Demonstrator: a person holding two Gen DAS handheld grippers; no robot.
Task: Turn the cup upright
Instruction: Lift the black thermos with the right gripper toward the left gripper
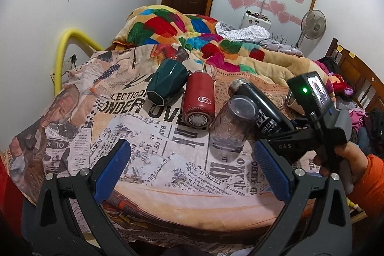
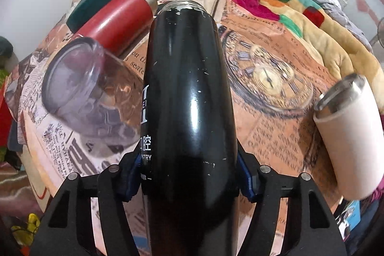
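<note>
My black cup (image 2: 189, 92) says "STRY"; the newspaper sheet (image 1: 168, 148) says "ONDER", and maybe "OVE".

left wrist: back, facing bed (image 1: 168, 160) | right wrist: close — both share black cup (image 2: 189, 92)

Left gripper (image 1: 189, 170) spread wide above newspaper-print bedsheet (image 1: 148, 152). Right gripper (image 1: 276, 136) clamped on tilted black cup (image 1: 258, 103). Clear glass (image 1: 231, 126) just beside it, mouth down. Red bottle (image 1: 199, 100) and green cup (image 1: 166, 82) lying on their sides beyond.
</note>
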